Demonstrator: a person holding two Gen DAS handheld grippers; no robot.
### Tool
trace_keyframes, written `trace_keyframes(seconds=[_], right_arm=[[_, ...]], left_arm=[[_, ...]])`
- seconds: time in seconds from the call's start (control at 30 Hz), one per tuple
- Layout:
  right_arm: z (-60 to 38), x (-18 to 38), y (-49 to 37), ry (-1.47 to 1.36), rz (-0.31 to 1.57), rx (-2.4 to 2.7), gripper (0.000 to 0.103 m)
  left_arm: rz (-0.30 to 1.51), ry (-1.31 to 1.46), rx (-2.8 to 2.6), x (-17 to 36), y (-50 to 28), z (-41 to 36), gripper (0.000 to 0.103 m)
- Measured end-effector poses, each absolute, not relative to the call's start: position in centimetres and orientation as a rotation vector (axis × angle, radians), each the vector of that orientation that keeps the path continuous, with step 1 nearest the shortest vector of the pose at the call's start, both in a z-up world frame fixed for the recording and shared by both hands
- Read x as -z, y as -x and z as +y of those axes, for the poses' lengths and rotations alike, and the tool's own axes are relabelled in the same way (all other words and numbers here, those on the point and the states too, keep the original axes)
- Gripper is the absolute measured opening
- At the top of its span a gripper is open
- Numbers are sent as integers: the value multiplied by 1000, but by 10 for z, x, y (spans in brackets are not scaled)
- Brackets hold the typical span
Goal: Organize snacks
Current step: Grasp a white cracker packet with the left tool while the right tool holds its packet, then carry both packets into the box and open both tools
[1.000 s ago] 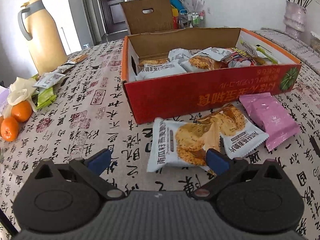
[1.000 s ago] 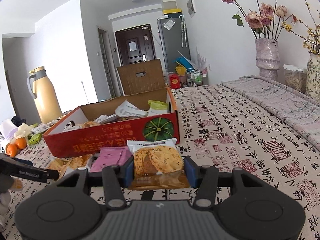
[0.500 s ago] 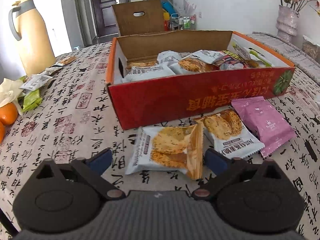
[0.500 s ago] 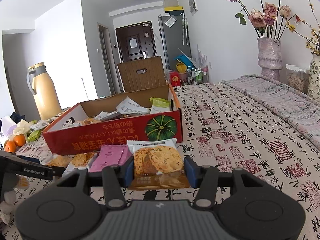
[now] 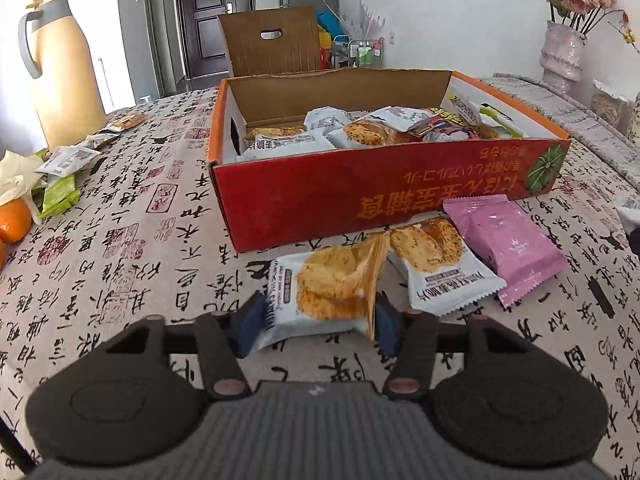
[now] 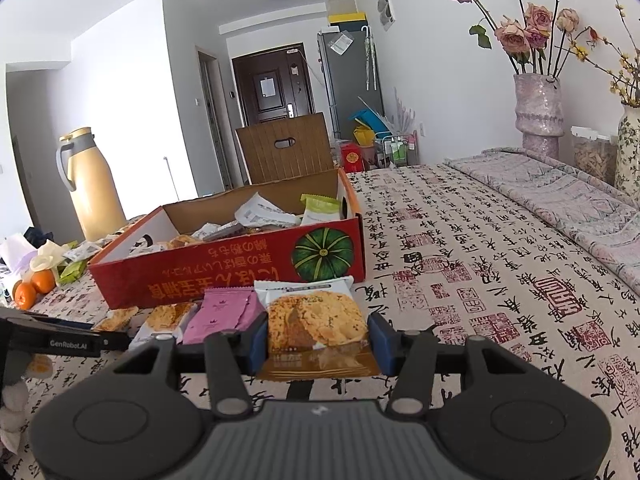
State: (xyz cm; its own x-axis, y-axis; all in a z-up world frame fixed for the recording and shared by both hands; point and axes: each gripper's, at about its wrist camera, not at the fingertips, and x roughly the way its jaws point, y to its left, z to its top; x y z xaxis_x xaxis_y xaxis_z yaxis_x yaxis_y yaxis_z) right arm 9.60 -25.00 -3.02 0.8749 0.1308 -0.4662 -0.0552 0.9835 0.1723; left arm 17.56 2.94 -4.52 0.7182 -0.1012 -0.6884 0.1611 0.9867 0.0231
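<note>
A white cookie packet (image 5: 324,288) lies on the tablecloth in front of the red snack box (image 5: 360,200). My left gripper (image 5: 318,328) is closing on it, and both blue pads touch the packet's side edges. Beside it lie a second cookie packet (image 5: 436,264) and a pink packet (image 5: 504,240). In the right wrist view my right gripper (image 6: 317,340) is shut on another cookie packet (image 6: 316,320), held near the box's pumpkin-printed corner (image 6: 322,254). The box holds several wrapped snacks.
A tan thermos jug (image 5: 60,68), oranges (image 5: 14,220) and green and white packets (image 5: 60,194) sit at the left. The box's brown lid flap (image 5: 276,40) stands up behind it. Flower vases (image 6: 538,108) stand at the far right on a folded cloth.
My left gripper's jaws have come together from wide open onto the cookie packet, after moving in closer over it. The right gripper holds its packet still.
</note>
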Motion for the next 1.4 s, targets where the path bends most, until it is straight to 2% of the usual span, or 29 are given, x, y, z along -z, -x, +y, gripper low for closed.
trace_keyframes(seconds=[0.03, 0.07, 0.13, 0.8, 1.13, 1.4], right_arm=[[-250, 30, -96, -156, 496, -98, 51], [-250, 30, -95, -157, 495, -99, 51], [-250, 30, -94, -157, 493, -102, 51], [-252, 28, -86, -158, 490, -103, 51], [-247, 26, -93, -155, 488, -142, 51], [-234, 0, -107, -136, 418, -184, 51]], left_arm=[[754, -84, 143, 45, -174, 29, 31], [757, -73, 157, 44, -173, 30, 22], [760, -64, 165, 43, -170, 30, 20], [709, -6, 159, 26, -151, 32, 17], [619, 10, 157, -1, -137, 28, 16], [522, 27, 179, -32, -137, 17, 16]])
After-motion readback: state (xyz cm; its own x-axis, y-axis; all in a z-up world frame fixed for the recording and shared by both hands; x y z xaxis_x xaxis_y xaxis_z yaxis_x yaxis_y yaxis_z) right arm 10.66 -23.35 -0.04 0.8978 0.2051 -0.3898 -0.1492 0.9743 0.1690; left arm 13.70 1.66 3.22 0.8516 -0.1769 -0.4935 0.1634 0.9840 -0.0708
